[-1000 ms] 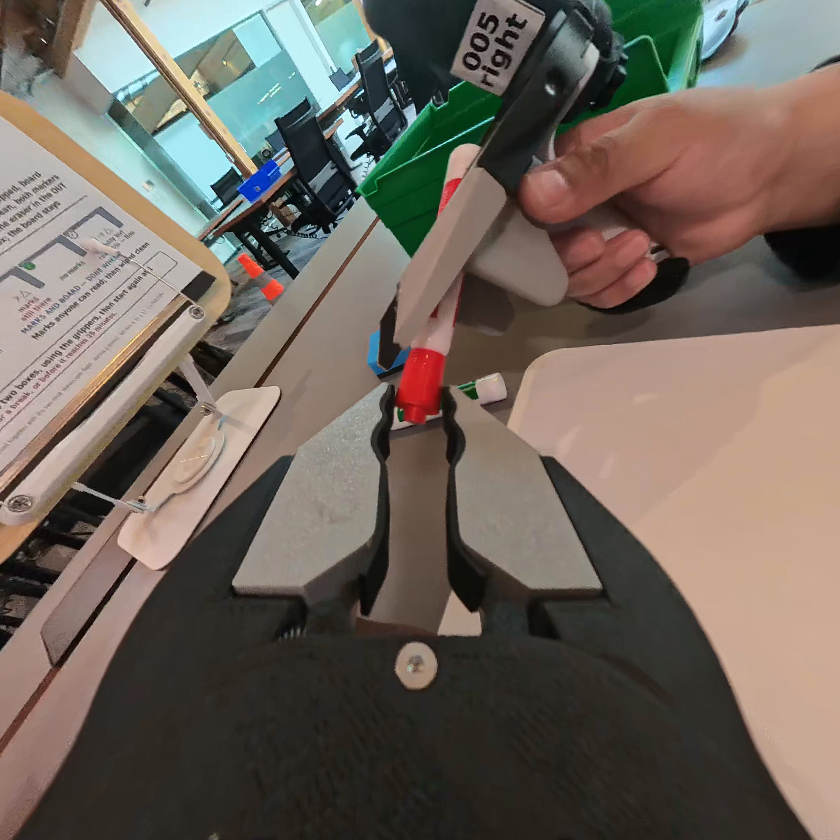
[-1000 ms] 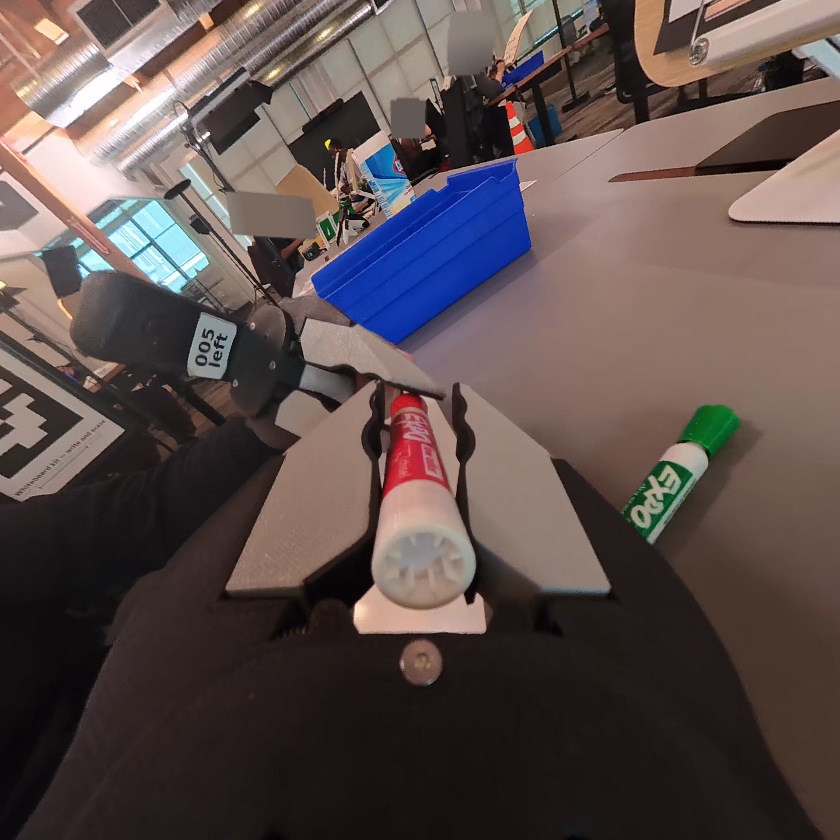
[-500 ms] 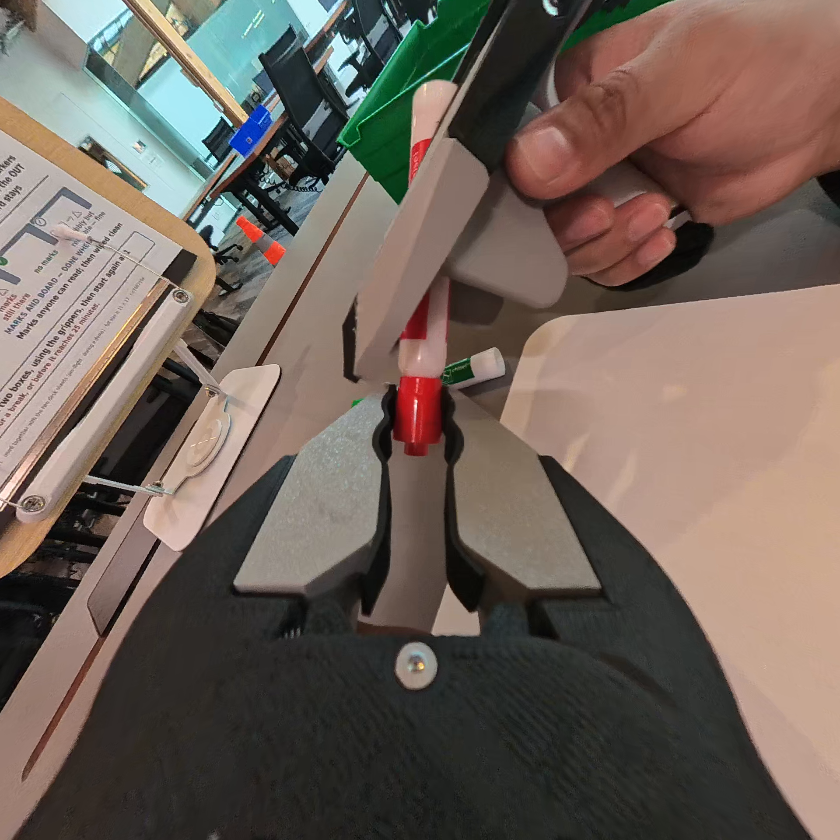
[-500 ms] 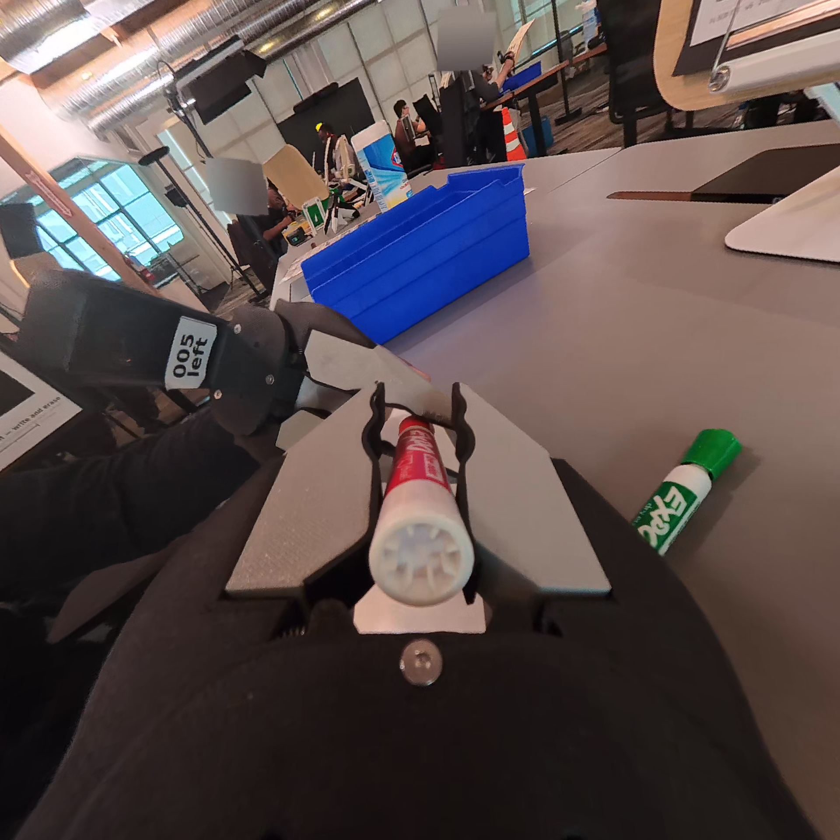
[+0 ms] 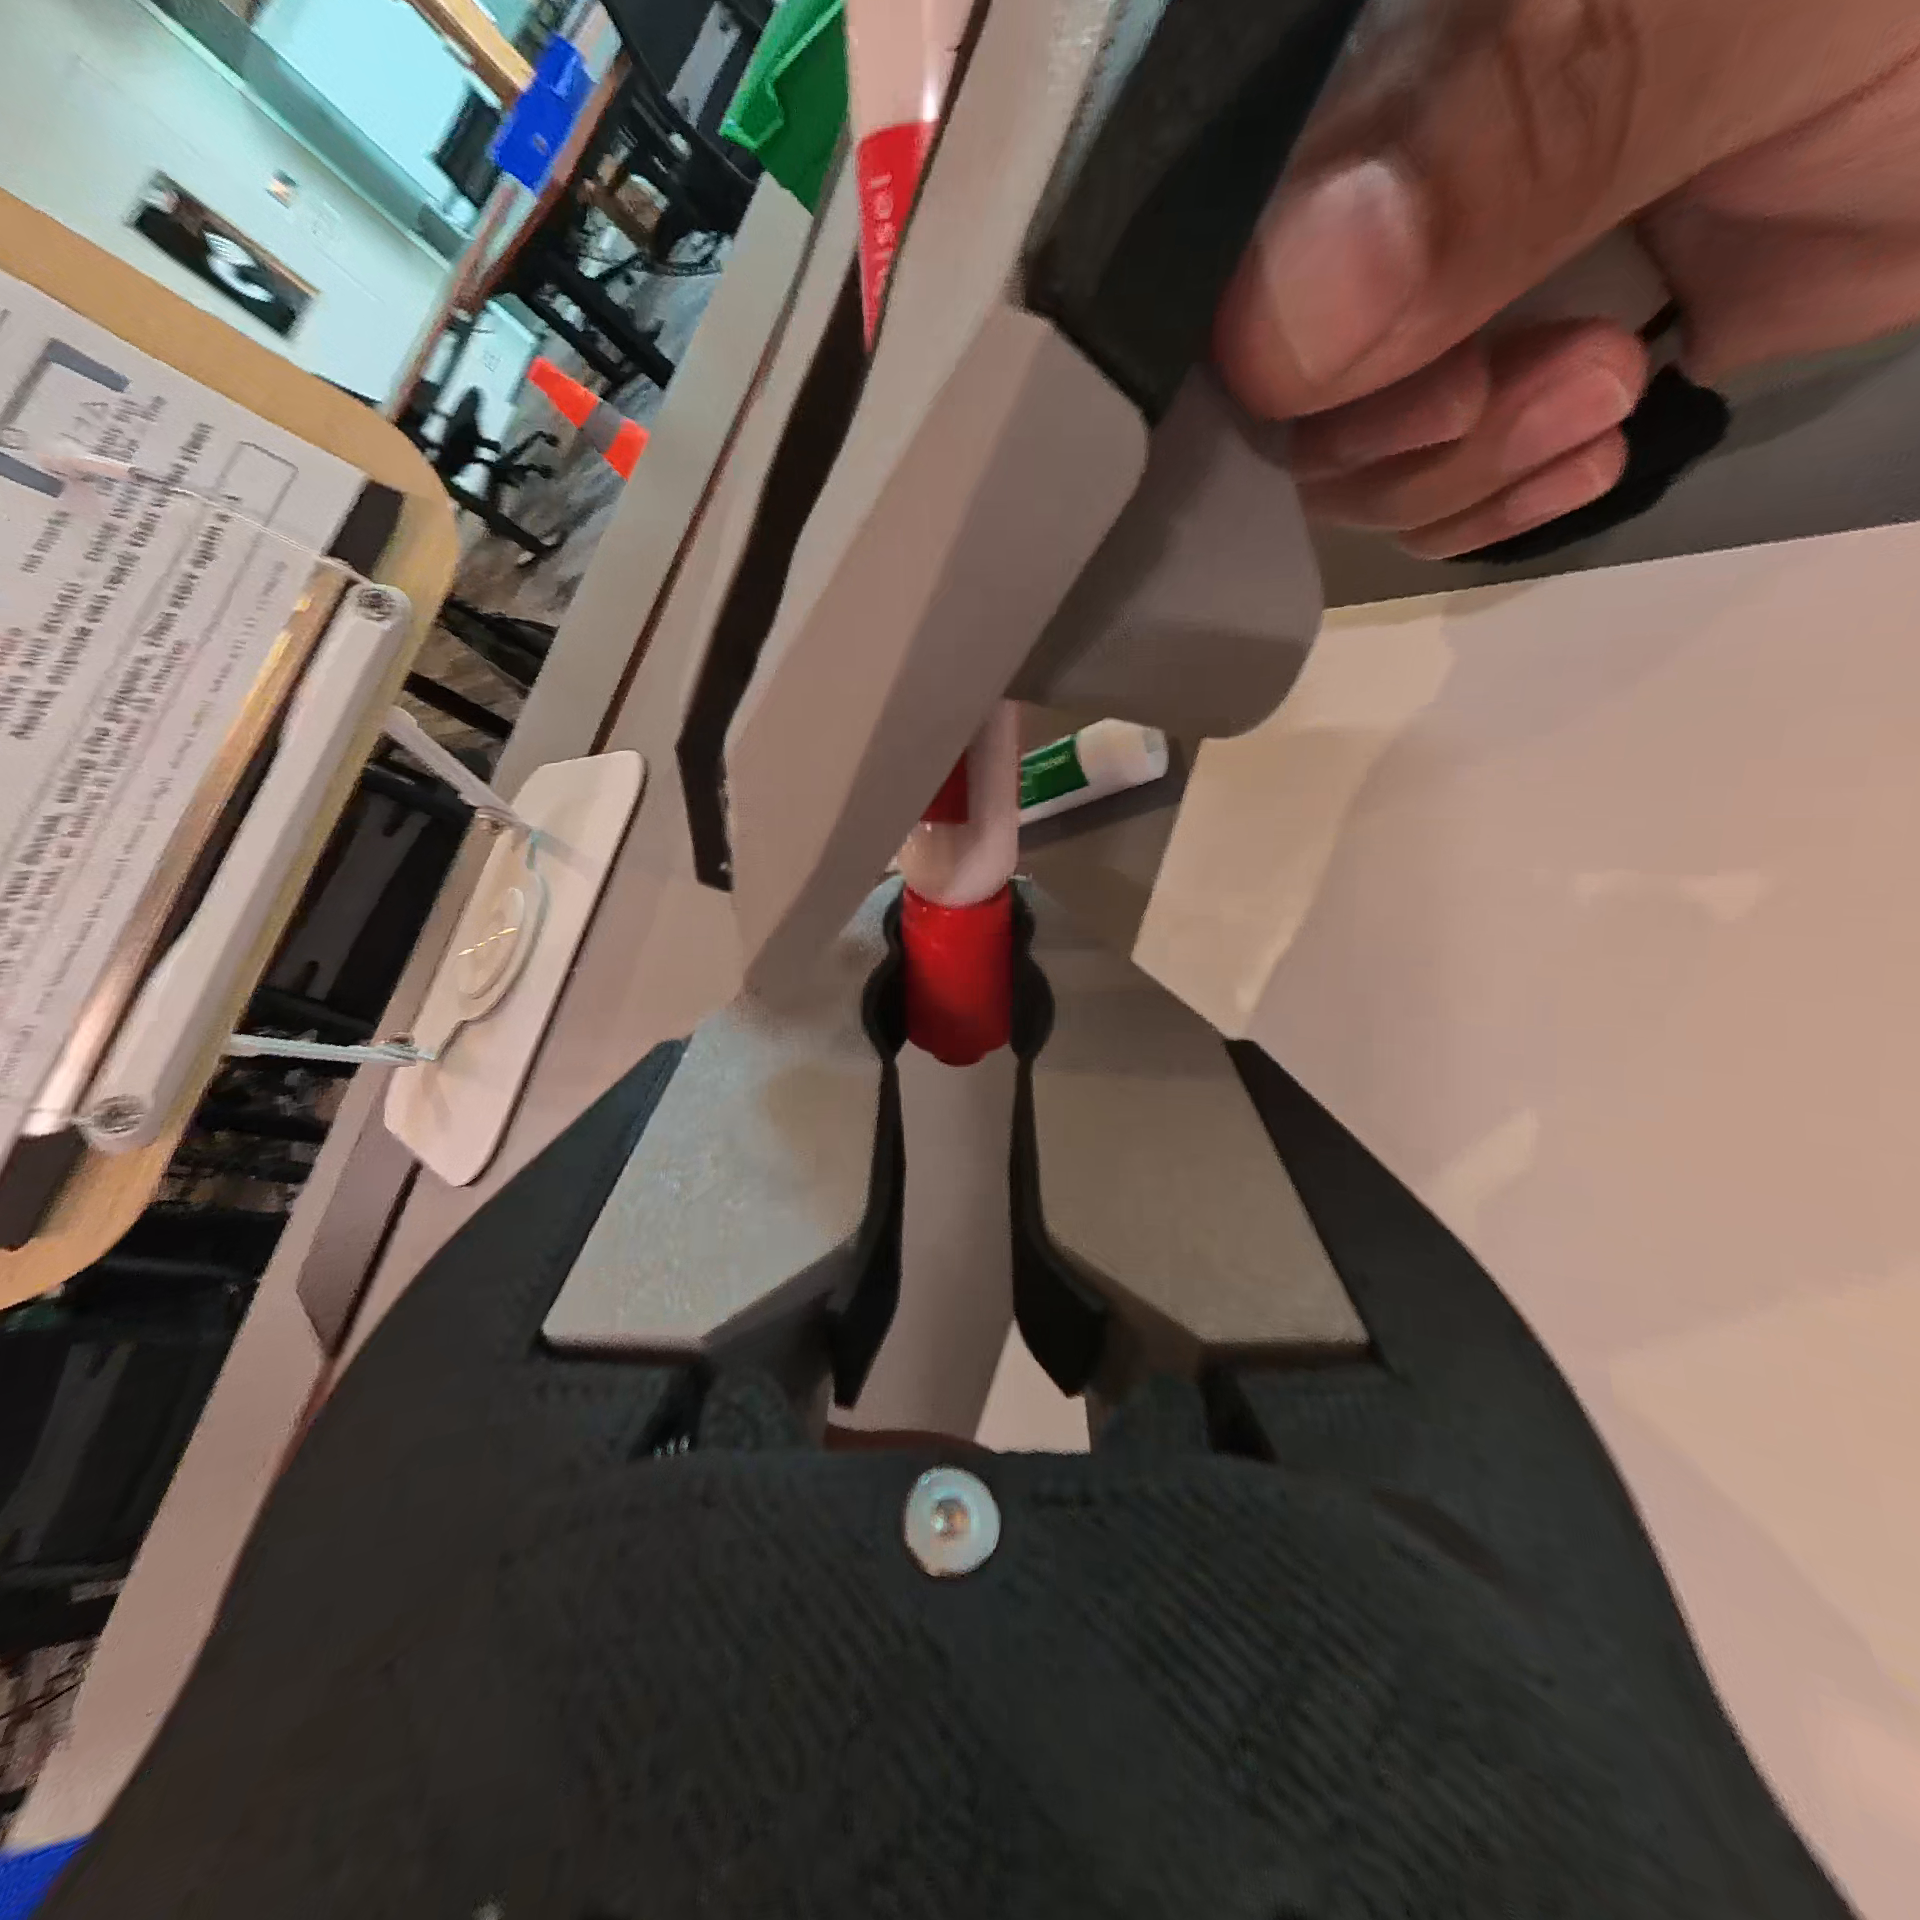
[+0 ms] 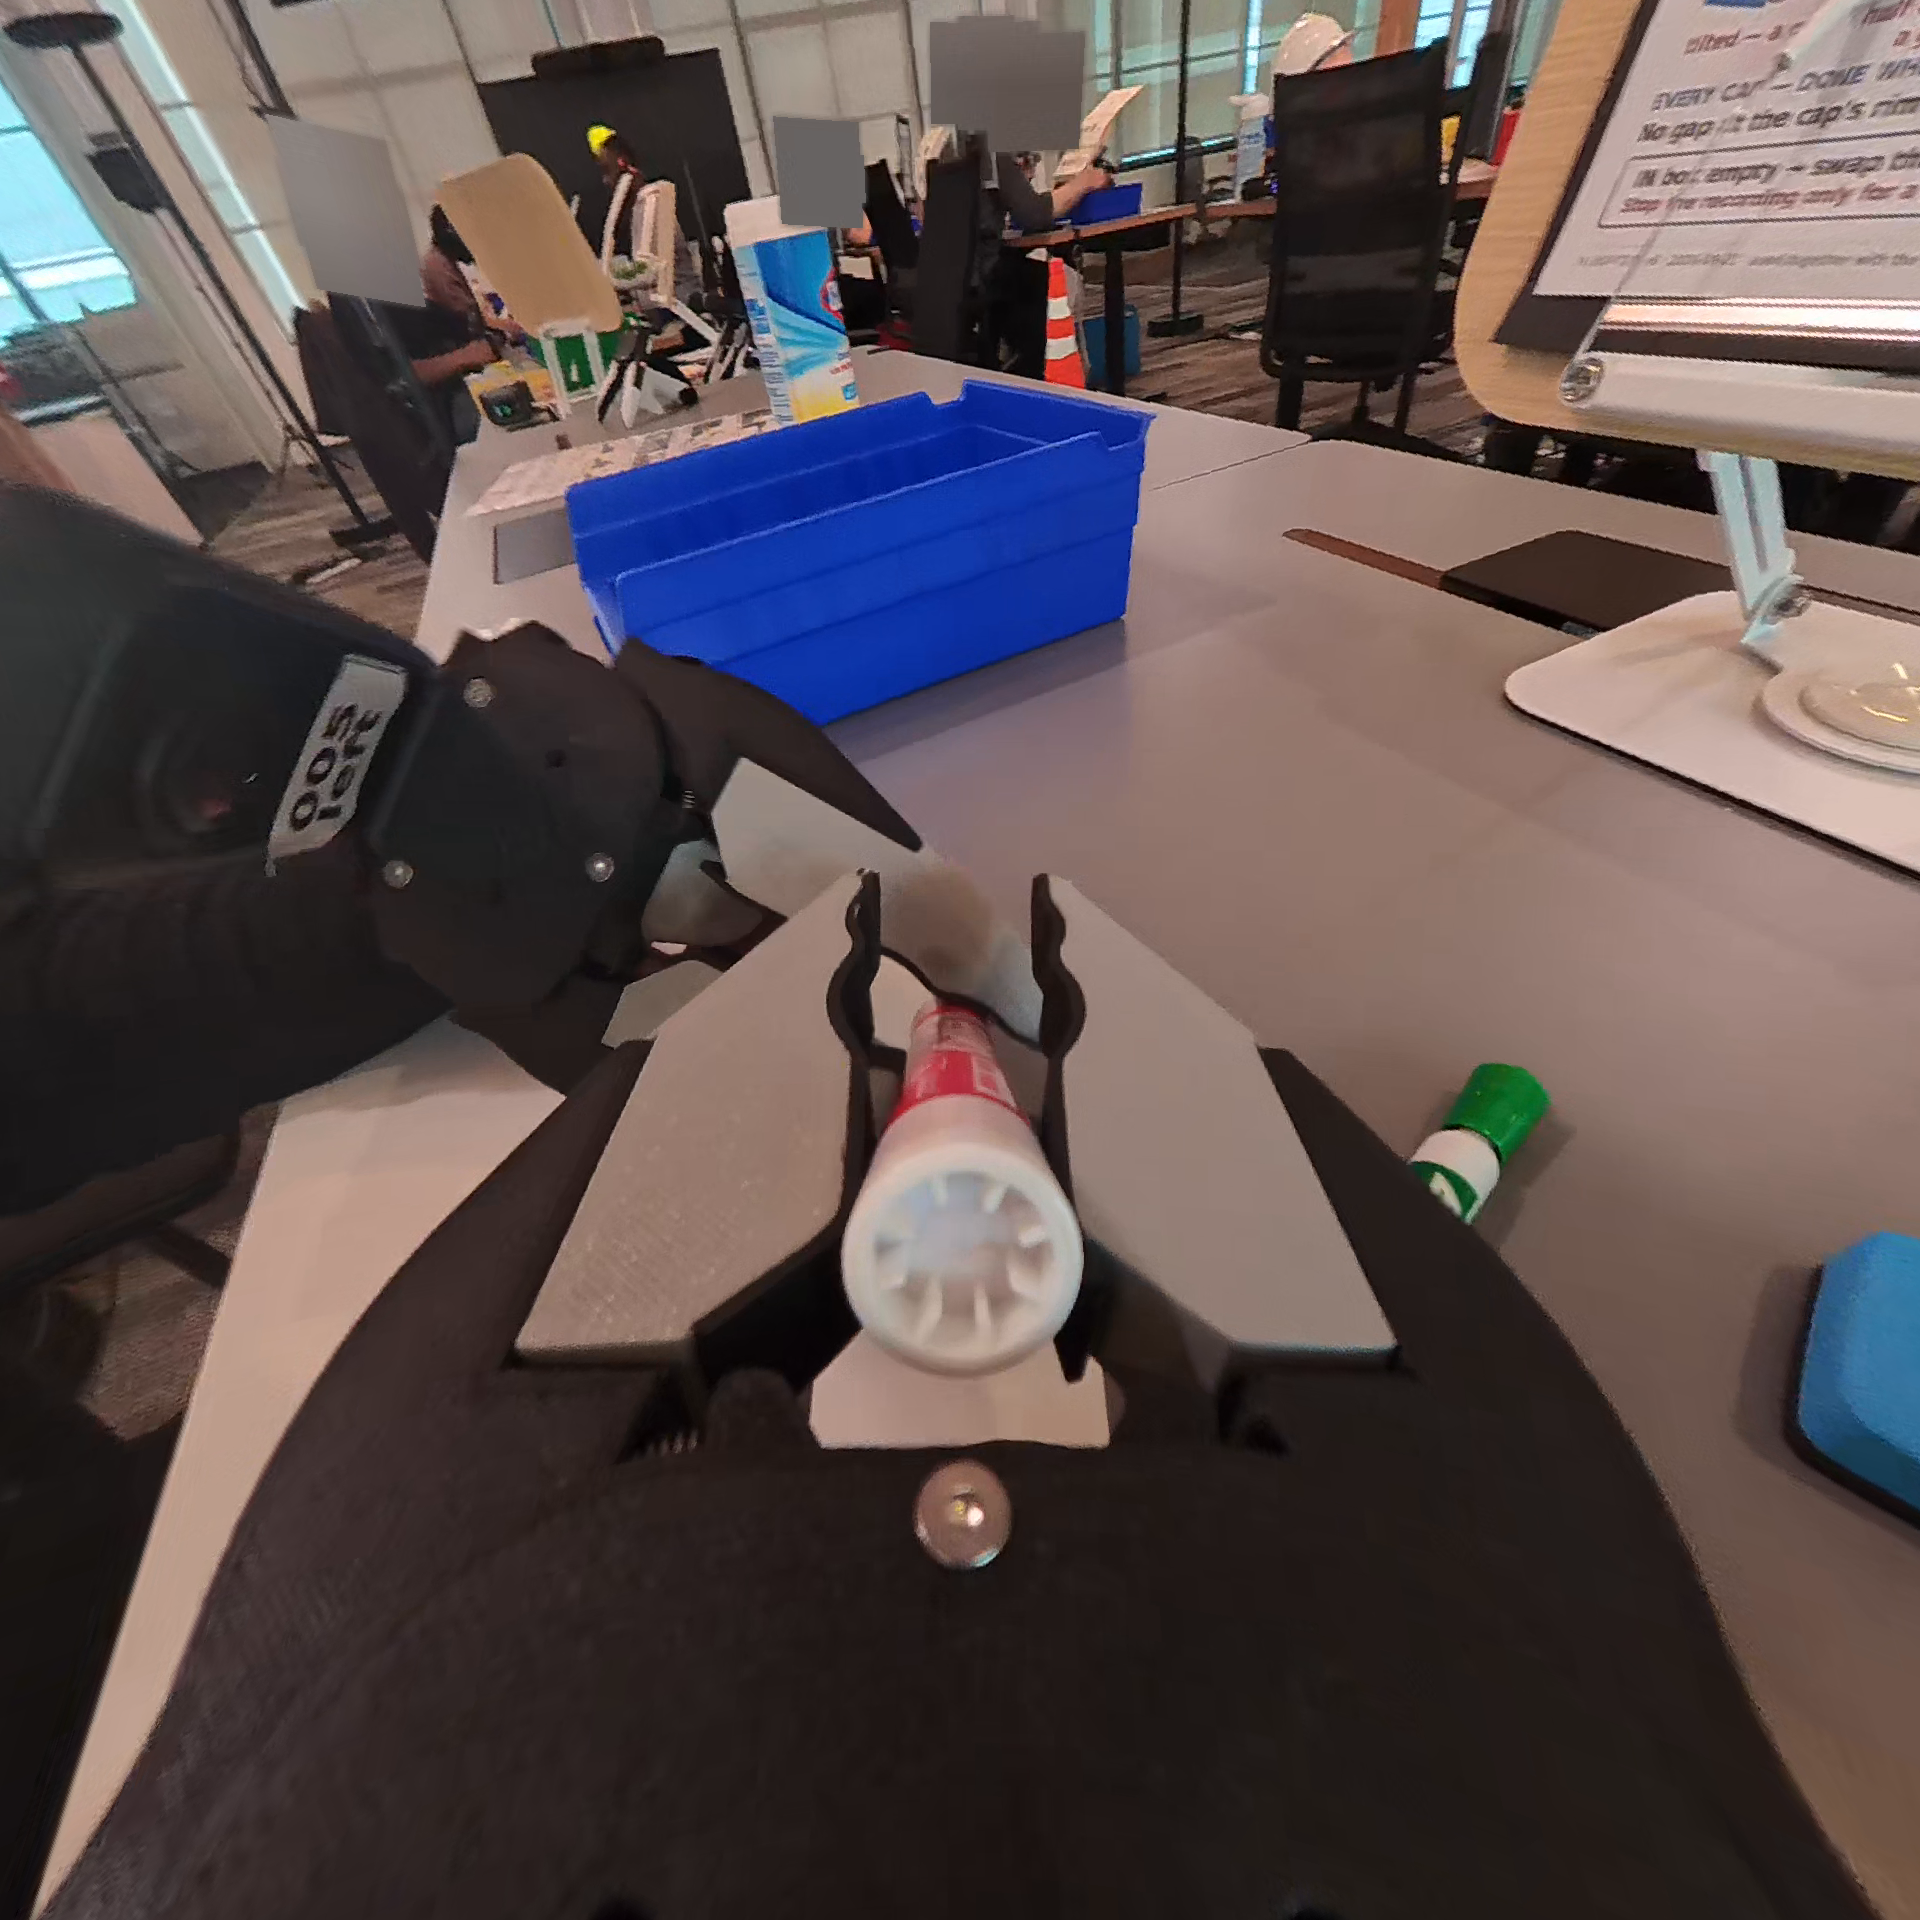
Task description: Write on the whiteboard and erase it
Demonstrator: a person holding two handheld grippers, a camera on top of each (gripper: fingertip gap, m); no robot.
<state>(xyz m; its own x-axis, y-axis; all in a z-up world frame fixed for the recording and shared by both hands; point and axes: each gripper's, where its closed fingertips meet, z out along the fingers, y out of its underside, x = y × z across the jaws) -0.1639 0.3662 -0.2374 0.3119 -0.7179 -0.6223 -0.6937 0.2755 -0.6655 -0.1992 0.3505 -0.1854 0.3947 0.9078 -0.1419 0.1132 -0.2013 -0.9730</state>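
Counting two markers: your right tool point(image 6: 956, 987) clenches the red marker point(image 6: 951, 1101), left tool point(image 5: 954, 971) now grips its cap point(image 5: 954, 982) (green marker point(image 6: 1475, 1138) stays benched).

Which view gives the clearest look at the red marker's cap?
The left wrist view: the red cap sits in plain sight between the left claw's two pads, which press on its sides. The right wrist view shows only the marker's white butt end and barrel in the right claw; the cap end is hidden.

A red cap point(image 5: 954, 977) is showing on the white-and-red marker point(image 6: 961, 1164); beside the tool, a green-capped marker point(image 6: 1481, 1132), blue eraser point(image 6: 1870, 1361), grey desk point(image 6: 1351, 831).
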